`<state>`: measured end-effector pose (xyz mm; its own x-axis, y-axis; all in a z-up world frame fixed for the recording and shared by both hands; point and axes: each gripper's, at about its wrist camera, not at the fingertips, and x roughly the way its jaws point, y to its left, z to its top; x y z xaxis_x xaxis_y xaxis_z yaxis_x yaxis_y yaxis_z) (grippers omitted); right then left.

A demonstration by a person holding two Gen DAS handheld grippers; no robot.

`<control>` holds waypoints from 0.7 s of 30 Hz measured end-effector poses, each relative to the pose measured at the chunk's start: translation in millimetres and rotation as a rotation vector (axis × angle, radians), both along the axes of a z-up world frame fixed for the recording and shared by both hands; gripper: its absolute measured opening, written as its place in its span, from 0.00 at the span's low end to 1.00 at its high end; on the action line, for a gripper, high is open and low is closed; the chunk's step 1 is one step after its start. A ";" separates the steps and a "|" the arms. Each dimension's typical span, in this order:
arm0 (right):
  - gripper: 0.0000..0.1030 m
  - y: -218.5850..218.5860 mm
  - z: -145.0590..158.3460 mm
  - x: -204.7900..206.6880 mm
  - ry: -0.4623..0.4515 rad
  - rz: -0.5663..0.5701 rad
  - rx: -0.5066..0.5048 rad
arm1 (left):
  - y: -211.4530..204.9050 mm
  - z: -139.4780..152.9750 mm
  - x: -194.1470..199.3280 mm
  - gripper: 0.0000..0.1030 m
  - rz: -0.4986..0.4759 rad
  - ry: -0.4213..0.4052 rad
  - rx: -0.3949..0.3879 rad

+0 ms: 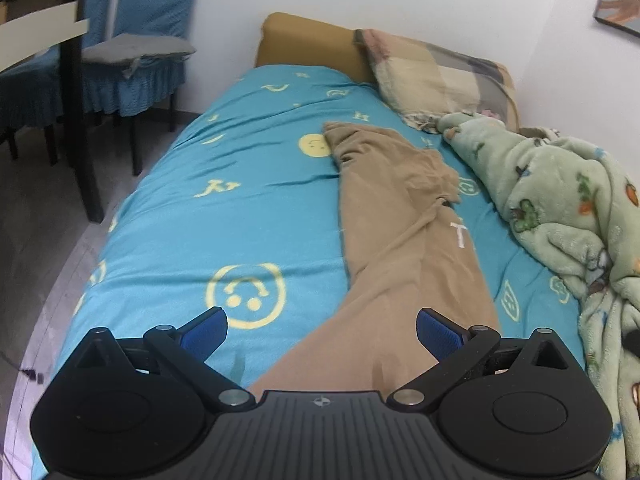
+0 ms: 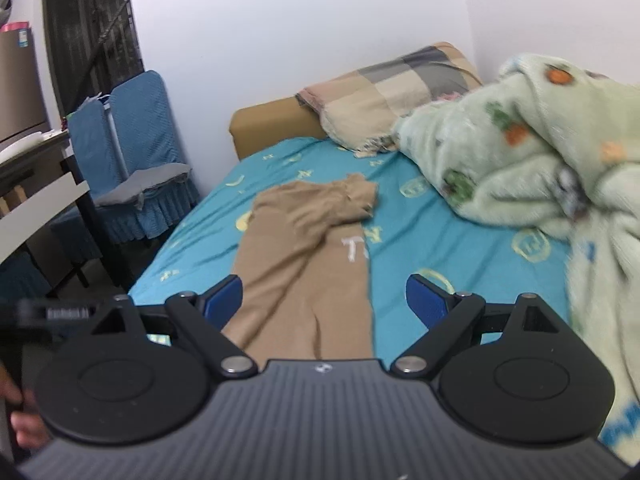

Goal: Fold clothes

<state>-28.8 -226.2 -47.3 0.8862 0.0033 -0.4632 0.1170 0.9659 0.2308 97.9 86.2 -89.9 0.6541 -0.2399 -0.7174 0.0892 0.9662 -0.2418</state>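
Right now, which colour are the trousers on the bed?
Tan, plain; the trousers show best in the left wrist view.

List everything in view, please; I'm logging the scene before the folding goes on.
trousers: one, tan, lying lengthwise on the bed
sheet: one, turquoise with yellow smileys and letters, covering the bed
blanket: one, pale green fleece with small pictures, bunched along the bed's right side
pillow: one, checked beige and grey, at the headboard
headboard: one, mustard, against the wall
chairs: two, blue covers, grey cushion, left of the bed
picture: one, on the wall, top right
left gripper: black, blue pads, open
right gripper: black, blue pads, open
hand: one, bottom left edge
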 end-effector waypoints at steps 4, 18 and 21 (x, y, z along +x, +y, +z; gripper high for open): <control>0.87 -24.5 5.2 -13.6 0.025 -0.048 0.060 | 12.3 -14.1 4.2 0.95 0.079 0.090 0.025; 0.87 -82.3 -14.3 -22.4 0.028 -0.251 0.254 | 33.0 -52.2 8.8 0.56 0.263 0.316 0.055; 0.87 -80.7 -16.9 -23.3 0.031 -0.236 0.263 | 37.8 -47.1 2.3 0.00 0.307 0.309 0.058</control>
